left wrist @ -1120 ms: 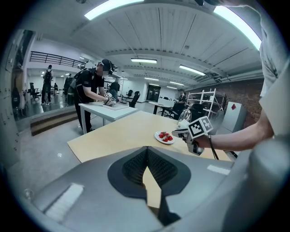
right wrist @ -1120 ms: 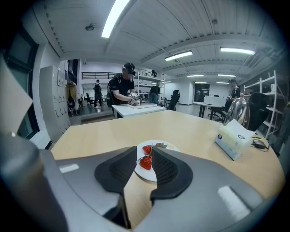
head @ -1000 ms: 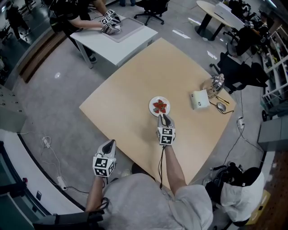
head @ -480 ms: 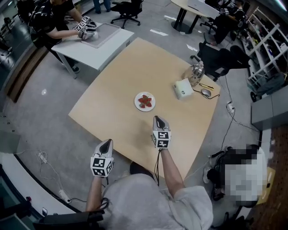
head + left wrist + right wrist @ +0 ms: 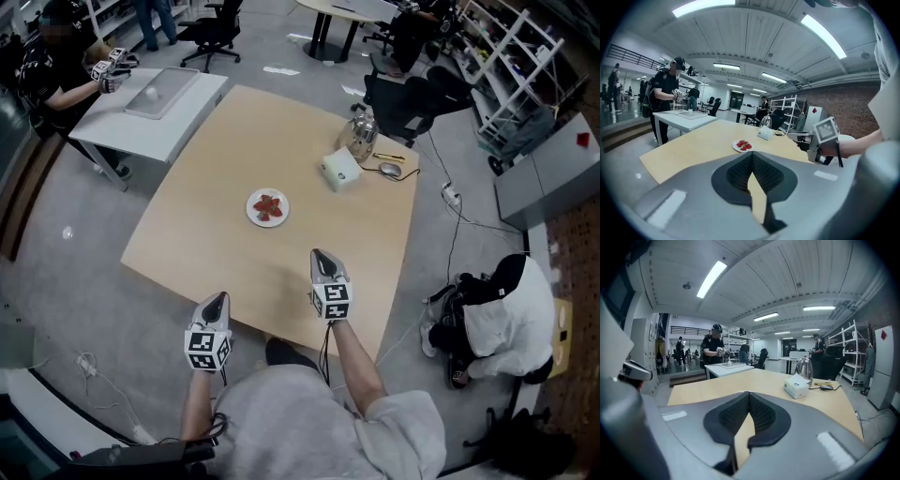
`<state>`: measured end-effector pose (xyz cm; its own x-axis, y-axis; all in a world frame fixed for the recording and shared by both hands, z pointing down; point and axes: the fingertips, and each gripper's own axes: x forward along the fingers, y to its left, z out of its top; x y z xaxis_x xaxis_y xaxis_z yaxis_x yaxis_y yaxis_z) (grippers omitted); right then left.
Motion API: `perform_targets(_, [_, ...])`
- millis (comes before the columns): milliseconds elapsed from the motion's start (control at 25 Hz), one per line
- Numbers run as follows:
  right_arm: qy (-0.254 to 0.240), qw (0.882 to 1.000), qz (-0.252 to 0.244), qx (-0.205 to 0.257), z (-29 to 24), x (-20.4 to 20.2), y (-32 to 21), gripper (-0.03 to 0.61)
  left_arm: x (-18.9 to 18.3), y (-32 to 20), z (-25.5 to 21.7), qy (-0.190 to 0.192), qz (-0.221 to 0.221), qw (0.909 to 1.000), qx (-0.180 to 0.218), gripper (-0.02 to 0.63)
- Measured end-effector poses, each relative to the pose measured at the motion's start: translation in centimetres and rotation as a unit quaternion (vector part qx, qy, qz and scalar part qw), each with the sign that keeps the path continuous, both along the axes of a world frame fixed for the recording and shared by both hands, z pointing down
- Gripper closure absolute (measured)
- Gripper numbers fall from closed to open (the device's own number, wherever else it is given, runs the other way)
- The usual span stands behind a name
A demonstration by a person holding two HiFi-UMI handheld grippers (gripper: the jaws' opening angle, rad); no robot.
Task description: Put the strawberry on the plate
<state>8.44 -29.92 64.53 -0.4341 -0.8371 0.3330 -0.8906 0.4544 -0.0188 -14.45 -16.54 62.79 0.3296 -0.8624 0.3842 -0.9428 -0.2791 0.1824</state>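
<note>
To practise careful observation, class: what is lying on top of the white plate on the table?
Red strawberry pieces lie on the plate; how many is too small to tell. The plate's middle beneath them is covered.

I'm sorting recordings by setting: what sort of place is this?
Probably an open-plan office or lab: a large light wooden table, black swivel chairs and a white metal shelving rack.

Plate (image 5: pixel 251 213) at middle of table (image 5: pixel 234 131), strawberry (image 5: pixel 269 206) on it; box (image 5: pixel 340 170) far right of plate; kettle (image 5: pixel 361 137) just behind box; mouse (image 5: pixel 390 170) right of box.
</note>
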Motion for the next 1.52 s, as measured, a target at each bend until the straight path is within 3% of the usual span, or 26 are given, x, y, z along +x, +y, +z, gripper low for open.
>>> perform_targets(280, [-0.008,0.999,0.043,0.006,-0.7,3.1,4.0,0.572,1.8,0.6,-0.2,0.005,0.038,0.9992,0.012,0.595])
perform_targets(1520, [-0.032,0.993,0.102,0.044,-3.0,6.5,22.9,0.572,5.3,10.0,-2.9,0.005,0.103,0.9928,0.061,0.595])
